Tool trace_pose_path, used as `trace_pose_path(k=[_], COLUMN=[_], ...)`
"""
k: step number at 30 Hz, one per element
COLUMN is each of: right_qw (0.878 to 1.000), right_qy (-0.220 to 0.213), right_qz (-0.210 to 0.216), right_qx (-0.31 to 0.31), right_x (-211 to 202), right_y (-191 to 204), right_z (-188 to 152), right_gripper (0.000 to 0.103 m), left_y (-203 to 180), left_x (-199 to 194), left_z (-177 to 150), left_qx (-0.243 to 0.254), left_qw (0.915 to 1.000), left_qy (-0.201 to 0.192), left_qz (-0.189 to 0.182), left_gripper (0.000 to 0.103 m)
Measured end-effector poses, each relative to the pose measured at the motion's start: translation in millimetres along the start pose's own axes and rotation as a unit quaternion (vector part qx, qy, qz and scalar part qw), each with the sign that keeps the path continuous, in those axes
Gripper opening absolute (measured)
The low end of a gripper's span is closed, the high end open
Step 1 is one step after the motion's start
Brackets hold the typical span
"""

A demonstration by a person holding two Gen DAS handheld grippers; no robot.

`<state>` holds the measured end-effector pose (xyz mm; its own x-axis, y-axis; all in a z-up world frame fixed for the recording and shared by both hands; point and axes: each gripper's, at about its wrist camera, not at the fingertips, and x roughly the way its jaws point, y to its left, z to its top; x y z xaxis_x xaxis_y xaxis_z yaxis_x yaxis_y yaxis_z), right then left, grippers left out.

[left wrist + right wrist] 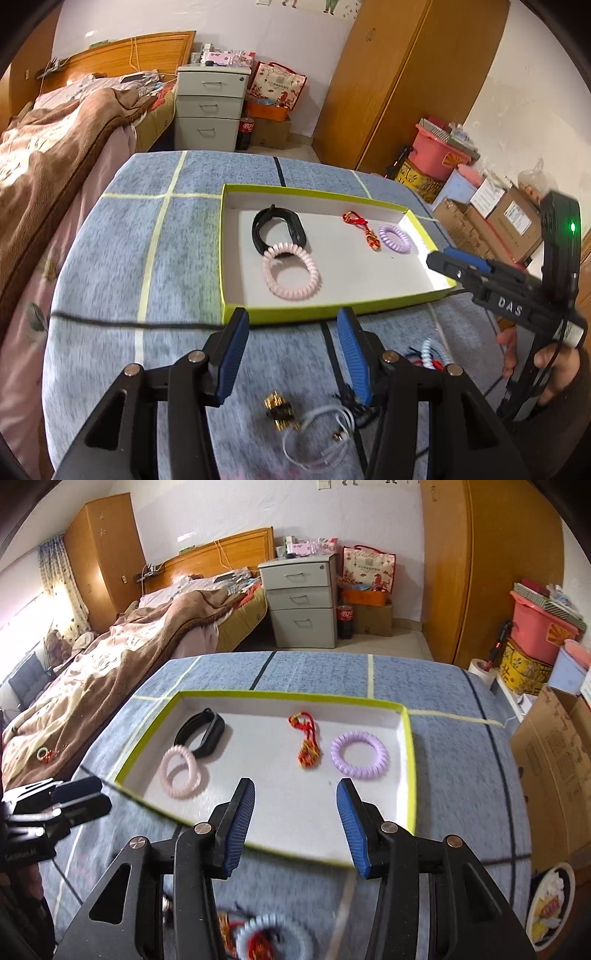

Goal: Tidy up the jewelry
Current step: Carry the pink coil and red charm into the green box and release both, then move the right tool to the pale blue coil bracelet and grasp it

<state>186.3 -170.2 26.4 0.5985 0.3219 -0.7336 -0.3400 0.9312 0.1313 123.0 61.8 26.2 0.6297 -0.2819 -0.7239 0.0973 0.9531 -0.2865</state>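
A white tray with a lime rim [314, 314] [410, 760] lies on the blue cloth. It holds a black band [277, 229] [201, 733], a pink coil bracelet [291, 273] [181, 771], a red knot charm [364, 229] [306, 746] and a purple coil bracelet [397, 239] [360, 755]. My left gripper [293, 321] is open and empty, just before the tray's near rim. My right gripper [295, 794] is open and empty over the tray's near part; it also shows in the left wrist view [439, 260]. Loose pieces lie on the cloth below: a gold-and-black piece [279, 410], a white cord [321, 435], a light blue coil [434, 354] [273, 938].
A bed with a brown blanket [55, 147] stands to the left. A grey drawer unit [210, 107] and wooden wardrobe [388, 81] stand behind. Cardboard boxes and a pink tub [436, 147] are stacked at the right. A black cable [129, 323] crosses the cloth.
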Motion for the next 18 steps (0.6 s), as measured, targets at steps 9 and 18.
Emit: trace_pose_path(k=[9, 18], right_qw=[1.000, 0.999], right_qy=[0.006, 0.050], right_qz=[-0.012, -0.018], right_qx=[0.009, 0.010], right_x=[-24, -18], right_y=[-8, -18], right_z=[-43, -79], right_gripper=[0.047, 0.047], left_y=[0, 14], left_x=[-16, -25], left_z=[-34, -55], left_qx=[-0.002, -0.022], left_qw=[1.0000, 0.9997], left_qy=[0.001, 0.002], left_qz=[-0.002, 0.009], left_gripper=[0.052, 0.052])
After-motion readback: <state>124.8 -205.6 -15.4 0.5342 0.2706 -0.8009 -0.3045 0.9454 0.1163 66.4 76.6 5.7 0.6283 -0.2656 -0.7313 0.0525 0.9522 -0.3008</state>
